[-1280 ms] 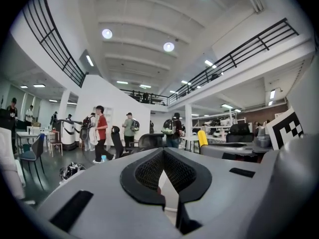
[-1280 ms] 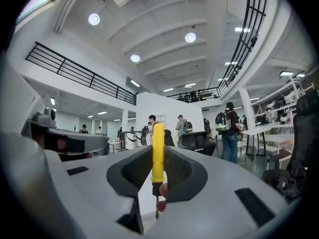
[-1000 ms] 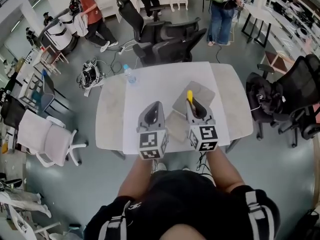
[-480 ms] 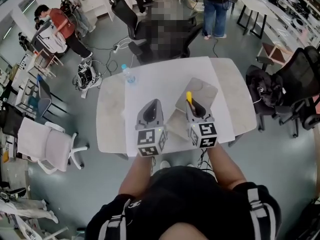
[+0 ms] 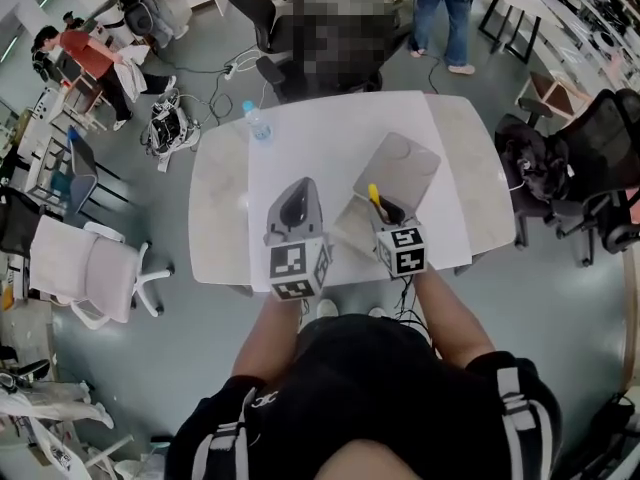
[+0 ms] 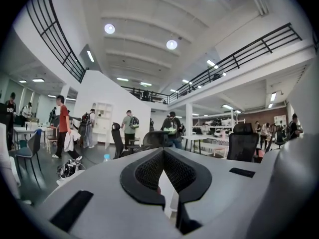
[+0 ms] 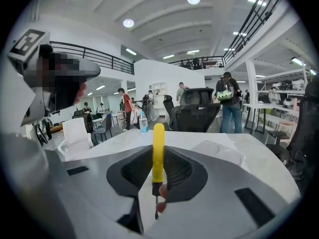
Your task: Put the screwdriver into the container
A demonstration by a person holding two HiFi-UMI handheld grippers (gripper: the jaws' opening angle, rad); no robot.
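No legible text, brand, number; cubes on left gripper [image 5: 299, 190], right gripper [image 5: 386, 211] bear only square marker patterns.

The head view looked steeply down on the tabletop [image 5: 300, 138]; cameras riding the left gripper [image 5: 298, 196] and right gripper [image 5: 381, 208] faced level across it, sharing the bottle [image 5: 258, 123].

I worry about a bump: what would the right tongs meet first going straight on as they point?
Probably the clear container, just ahead and slightly right of the held screwdriver; height over it is unclear.
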